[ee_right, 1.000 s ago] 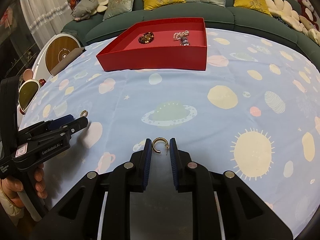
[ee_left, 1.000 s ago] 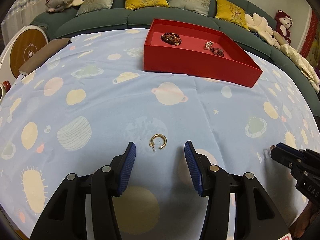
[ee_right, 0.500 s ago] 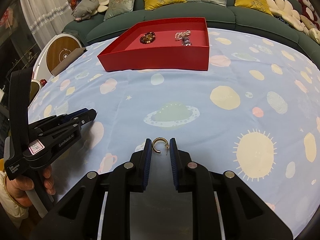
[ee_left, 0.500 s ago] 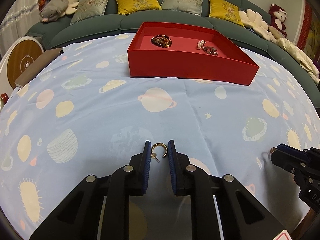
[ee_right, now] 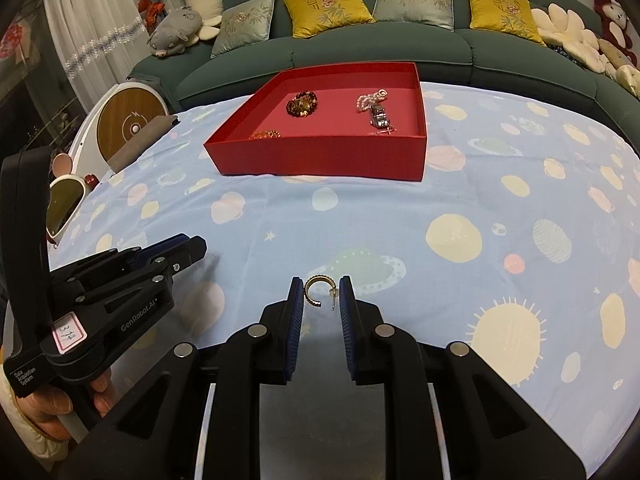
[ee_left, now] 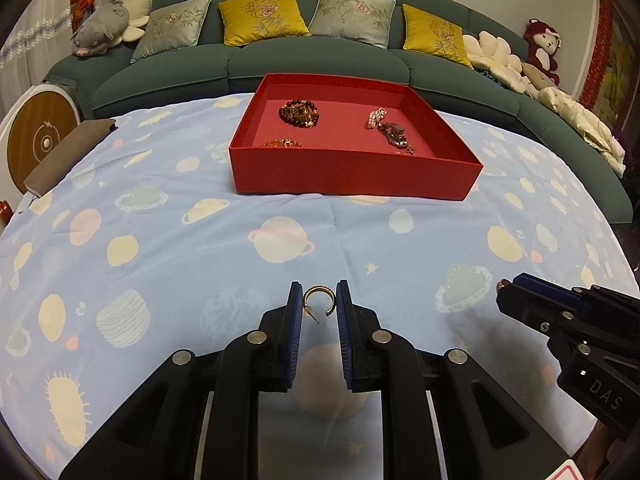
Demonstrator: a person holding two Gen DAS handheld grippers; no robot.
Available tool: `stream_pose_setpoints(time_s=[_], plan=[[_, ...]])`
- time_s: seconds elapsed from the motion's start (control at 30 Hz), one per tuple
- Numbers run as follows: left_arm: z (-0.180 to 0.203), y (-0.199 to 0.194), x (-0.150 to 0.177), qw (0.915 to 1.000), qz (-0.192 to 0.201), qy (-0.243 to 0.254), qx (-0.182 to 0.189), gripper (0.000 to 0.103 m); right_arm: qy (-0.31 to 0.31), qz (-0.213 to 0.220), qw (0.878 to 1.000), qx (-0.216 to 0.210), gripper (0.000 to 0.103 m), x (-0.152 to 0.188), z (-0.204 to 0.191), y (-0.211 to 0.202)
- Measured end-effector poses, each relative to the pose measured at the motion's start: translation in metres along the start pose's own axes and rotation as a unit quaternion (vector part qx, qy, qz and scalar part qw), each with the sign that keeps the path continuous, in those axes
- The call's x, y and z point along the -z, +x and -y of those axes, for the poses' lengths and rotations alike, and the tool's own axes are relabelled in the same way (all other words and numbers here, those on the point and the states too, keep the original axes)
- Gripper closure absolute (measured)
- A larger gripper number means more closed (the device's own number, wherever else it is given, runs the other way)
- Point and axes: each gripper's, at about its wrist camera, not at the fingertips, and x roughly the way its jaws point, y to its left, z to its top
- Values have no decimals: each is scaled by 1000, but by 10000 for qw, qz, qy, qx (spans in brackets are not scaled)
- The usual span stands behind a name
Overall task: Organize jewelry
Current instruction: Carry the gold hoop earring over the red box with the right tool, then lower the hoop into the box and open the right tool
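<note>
Both tongs grip a small gold hoop earring each, pinched between their blue pads and held above the planet-print cloth on the tabletop (ee_left: 168, 240). With the left tongs (ee_left: 318, 300), the jaws have just been closing around their earring (ee_left: 318, 300), its post pointing down to the left. With the right tongs (ee_right: 319, 294), the earring (ee_right: 318, 291) sits with its open side down and its post by the right pad. Farther back on the cloth stands a red tray (ee_left: 352, 178) holding a dark bead bracelet (ee_left: 299, 114), a pearl strand (ee_left: 376, 117) beside a dark metal piece, and something gold in the near left corner. A green sofa (ee_left: 320, 60) with cushions curves behind.
</note>
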Motion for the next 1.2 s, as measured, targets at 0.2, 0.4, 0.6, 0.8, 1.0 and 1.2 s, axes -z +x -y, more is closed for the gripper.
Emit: stream_pose_setpoints(time_s=[0.2, 0.4, 0.6, 0.8, 1.0, 1.2], plan=[[2, -6, -24, 9999, 153, 49, -59, 89, 19, 212, 9998, 45, 85, -22, -1, -4], [-8, -2, -65, 9996, 257, -43, -99, 89, 33, 454, 9989, 81, 85, -60, 0, -7], [-15, 17, -113, 9978, 531, 201, -332, 89, -216, 586, 9977, 265, 85, -105, 2, 6], [-19, 57, -149, 9973, 554, 237, -425, 89, 23, 630, 9976, 289, 85, -148, 24, 43], [-22, 93, -170, 9967, 514, 273, -574, 89, -4, 642, 9966, 519, 85, -174, 36, 76], [-25, 119, -178, 9969, 418, 225, -635, 89, 105, 571, 9965, 598, 85, -186, 45, 104]])
